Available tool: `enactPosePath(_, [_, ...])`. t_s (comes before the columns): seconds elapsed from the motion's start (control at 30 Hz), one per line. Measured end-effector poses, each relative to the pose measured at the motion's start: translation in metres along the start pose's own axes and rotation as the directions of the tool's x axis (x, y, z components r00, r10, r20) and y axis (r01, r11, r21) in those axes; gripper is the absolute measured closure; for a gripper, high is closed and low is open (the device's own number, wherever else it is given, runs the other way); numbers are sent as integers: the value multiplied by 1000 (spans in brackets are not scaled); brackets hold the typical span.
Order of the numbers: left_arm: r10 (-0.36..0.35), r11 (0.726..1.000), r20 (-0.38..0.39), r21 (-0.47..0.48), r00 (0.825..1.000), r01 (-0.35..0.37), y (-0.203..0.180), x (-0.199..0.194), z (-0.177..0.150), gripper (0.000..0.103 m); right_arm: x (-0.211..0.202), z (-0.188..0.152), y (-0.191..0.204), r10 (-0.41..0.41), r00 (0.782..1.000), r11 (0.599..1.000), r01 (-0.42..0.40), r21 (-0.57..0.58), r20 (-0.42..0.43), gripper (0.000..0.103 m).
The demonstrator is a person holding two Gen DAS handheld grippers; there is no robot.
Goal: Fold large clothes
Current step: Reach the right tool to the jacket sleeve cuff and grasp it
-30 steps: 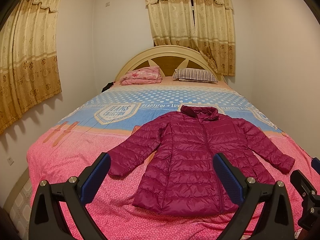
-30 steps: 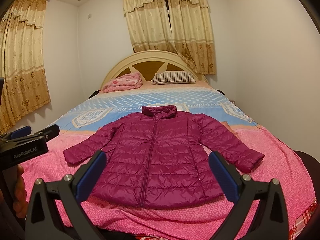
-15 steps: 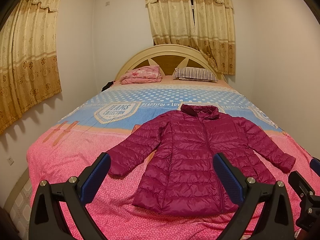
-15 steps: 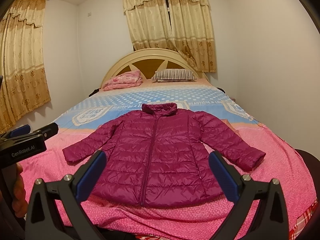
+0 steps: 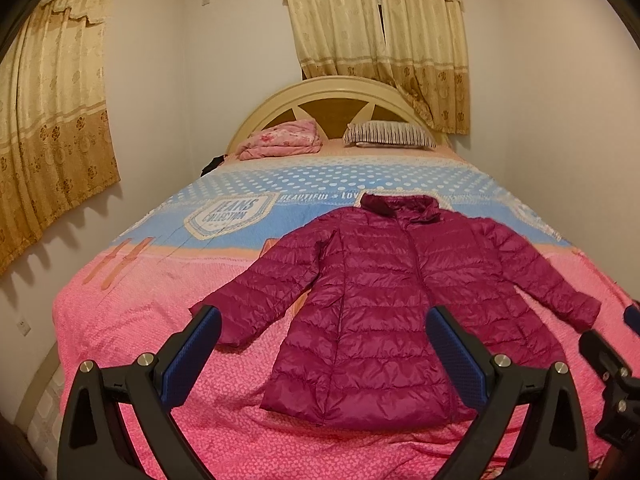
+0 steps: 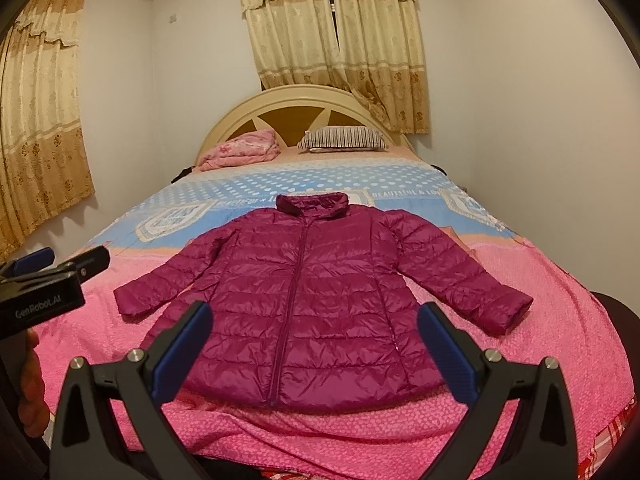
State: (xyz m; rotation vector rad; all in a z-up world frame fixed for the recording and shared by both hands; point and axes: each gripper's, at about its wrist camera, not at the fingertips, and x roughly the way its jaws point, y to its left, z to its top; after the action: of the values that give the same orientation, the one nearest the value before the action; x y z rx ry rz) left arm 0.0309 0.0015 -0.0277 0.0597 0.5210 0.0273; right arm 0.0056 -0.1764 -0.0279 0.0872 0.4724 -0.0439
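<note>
the magenta puffer jacket [image 6: 320, 300] lies face up and zipped on the bed [image 6: 560, 320], collar toward the headboard [image 6: 296, 100], hem near the foot edge, both sleeves angled out and down. nothing is folded yet.

the left gripper [image 5: 324, 344] hangs above the hem with its 2 fingers spread wide and nothing between them. the right gripper [image 6: 316, 340] is likewise spread and empty, centred over the lower front of the jacket. neither touches the fabric.

the step in hand looks like the first approach, most likely a sleeve fold. to do it well, i would take each sleeve near the cuff, the left sleeve [image 5: 256, 300] with the left gripper and the right sleeve [image 6: 472, 280] with the right, pinching both layers of the padded shell so it doesn't slip. the shiny quilting seems slick and springy, so bite deep and lay the sleeve flat across the chest rather than dropping it. the far shoulder seams are hard to read through the fisheye, so the fold line there is a guess.
</note>
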Motion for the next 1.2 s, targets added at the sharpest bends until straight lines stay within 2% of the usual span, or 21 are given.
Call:
enactPosePath(0.37, [1, 1000, -117, 20, 993, 1, -9, 70, -3, 1, 51, -11, -27, -60, 994, 998, 61, 4, -87, 0])
enactPosePath(0.5, [6, 999, -121, 43, 993, -1, -19, 95, 2, 1, 76, -14, -43, -105, 987, 995, 104, -13, -122, 0])
enactPosePath(0.63, [21, 998, -114, 60, 993, -14, -28, 127, 10, 1, 104, -18, -69, -123, 978, 991, 130, 28, -167, 0])
enactPosePath(0.73, [24, 998, -137, 61, 990, -16, -35, 160, 13, 1, 127, -23, -102, -130, 969, 983, 154, 102, -210, 0])
enactPosePath(1.0, [72, 995, -189, 76, 979, -58, -39, 236, 13, 1, 155, -32, -189, -207, 932, 920, 289, 266, -296, 0])
enactPosePath(1.2, [124, 989, -205, 109, 971, -104, -25, 271, 17, 1, 157, -38, -242, -264, 904, 866, 376, 328, -337, 8])
